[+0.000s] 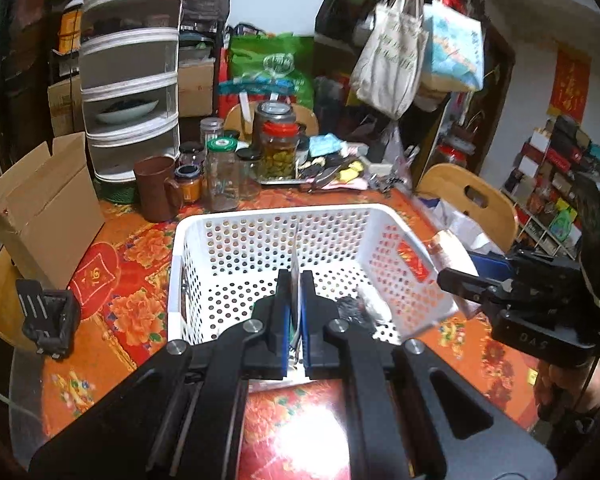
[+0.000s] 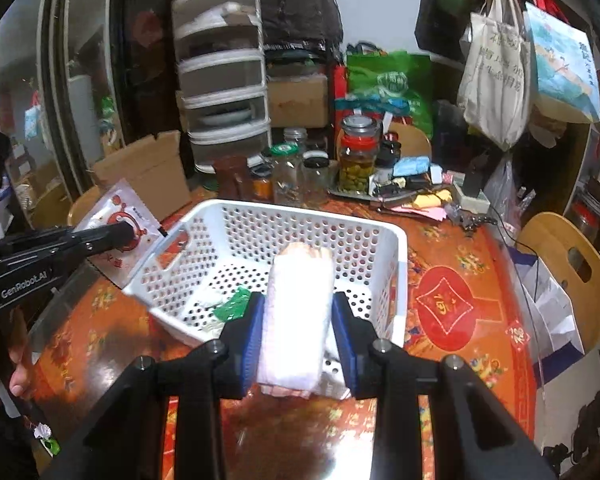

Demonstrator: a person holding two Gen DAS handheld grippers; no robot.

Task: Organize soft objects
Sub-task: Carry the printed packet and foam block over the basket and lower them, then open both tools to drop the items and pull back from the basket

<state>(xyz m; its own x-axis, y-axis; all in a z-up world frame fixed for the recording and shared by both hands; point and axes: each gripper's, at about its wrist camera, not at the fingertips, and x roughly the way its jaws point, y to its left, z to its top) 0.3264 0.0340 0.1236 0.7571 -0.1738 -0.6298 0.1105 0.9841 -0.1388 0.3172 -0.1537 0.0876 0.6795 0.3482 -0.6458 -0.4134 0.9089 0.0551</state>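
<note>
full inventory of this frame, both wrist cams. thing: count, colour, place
basket: 1, white perforated, table centre
flat packet: 1, white with red print, edge-on in left claw, left of basket
folded towel: 1, white, pinkish far end, in right claw over basket's near rim
green-and-white item: 1, basket floor
dark crumpled item: 1, black-grey, basket floor
tablecloth: 1, orange-red floral
jars: several, glass, behind basket
mug: 1, brown, beside jars
cardboard box: 1, brown, open, far left
drawer tower: 1, white, behind jars
tote bags: 2, hanging
left claw: shut on packet
right claw: shut on towel
</note>
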